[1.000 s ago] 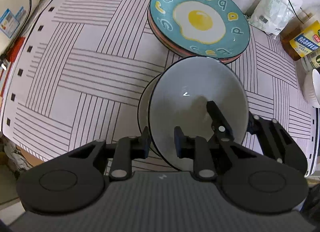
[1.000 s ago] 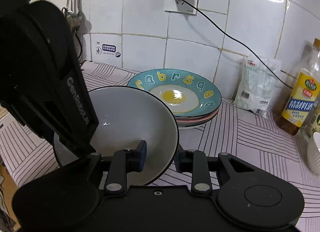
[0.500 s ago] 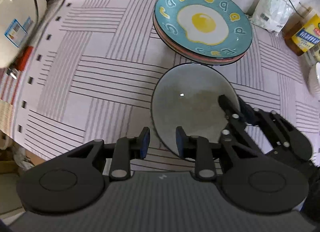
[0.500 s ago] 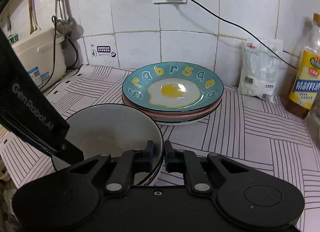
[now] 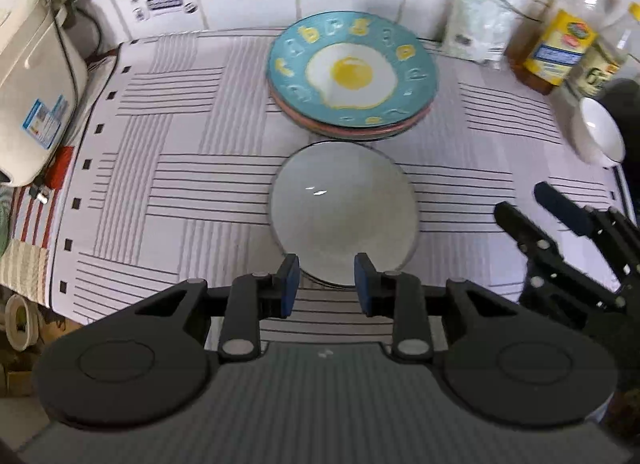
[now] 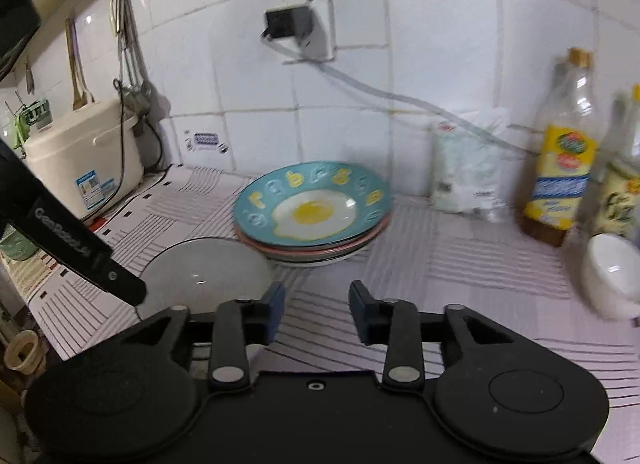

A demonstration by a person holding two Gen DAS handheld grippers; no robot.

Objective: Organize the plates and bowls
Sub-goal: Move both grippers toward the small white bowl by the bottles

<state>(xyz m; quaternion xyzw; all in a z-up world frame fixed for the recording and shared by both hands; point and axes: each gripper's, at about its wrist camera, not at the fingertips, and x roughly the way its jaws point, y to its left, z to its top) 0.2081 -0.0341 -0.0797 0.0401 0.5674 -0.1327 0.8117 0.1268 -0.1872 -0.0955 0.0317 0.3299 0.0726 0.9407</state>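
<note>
The left gripper (image 5: 326, 284) points down, and its jaws are opening with nothing between the pads. Just past the tips sits the gray bowl (image 5: 342, 210), flat on the striped cloth (image 5: 168, 184). A dark edge under its near rim hints at another bowl below it, so it may be the top of a small stack, but that is hard to tell.

The right gripper (image 6: 316, 314) has its jaws opening too, with only cloth showing in the gap. From it, the gray bowl (image 6: 206, 270) lies just to the left of the left pad, not touching. Both grippers look done with the bowl and are letting it rest.

Farther ahead of both sets of jaws, touching or almost touching the bowl's far rim, is the stack of plates (image 5: 352, 76), with the blue egg plate on top. Plates go with plates and bowls with bowls, so they stay tidy.

Far off to the right of the jaws sits a white bowl (image 6: 612, 274) near the bottles (image 6: 562, 168). It probably needs picking up next.
</note>
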